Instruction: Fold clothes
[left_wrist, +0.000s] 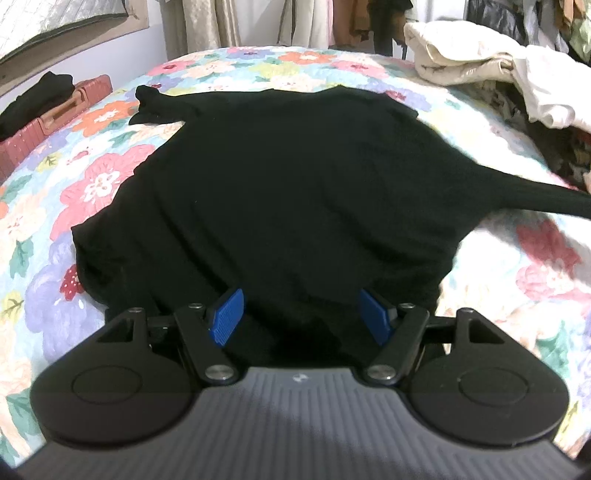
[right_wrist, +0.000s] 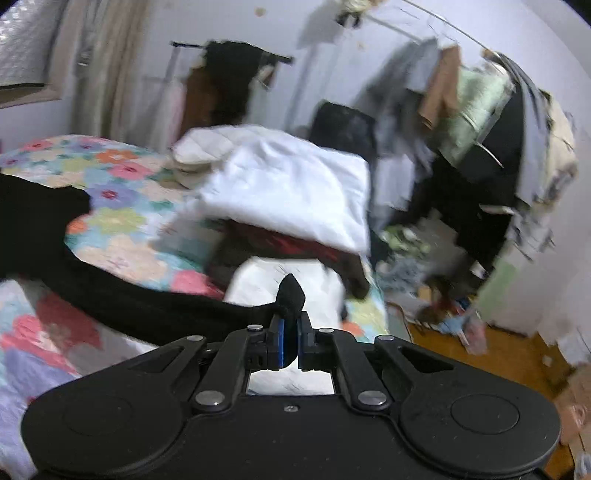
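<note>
Left gripper (left_wrist: 300, 314): jaws spread wide, blue pads (left_wrist: 226, 316) apart, nothing between them, hovering at the near hem of the black garment (left_wrist: 280, 192). Garment lies mostly flat on the floral quilt (left_wrist: 92, 184) of the bed, body spread out, one sleeve bunched toward the far left corner, the other sleeve (left_wrist: 535, 197) stretched off to the right out of the left-wrist view. Right gripper (right_wrist: 289, 334): jaws pressed together, pinching the end of that black sleeve (right_wrist: 147, 310); a small tip of fabric pokes up past the pads. In the right-wrist view the sleeve runs from the gripper back to the left toward the garment body, off the quilt near the gripper, lower further left. Beyond the right gripper: a white folded item (right_wrist: 291, 192) on top of a pile with dark and red fabric under it, at the bed's edge; view is motion-blurred so details are soft. Left-wrist view, far right: a heap of cream and white laundry (left_wrist: 480, 62) on the bed. Far left: a pink case (left_wrist: 51, 114) with a black folded item (left_wrist: 37, 96) on it, beside the bed. Background: clothes hanging along the wall, a crowded clothes rack (right_wrist: 498, 122) to the right, clutter on the wooden floor (right_wrist: 498, 354).
</note>
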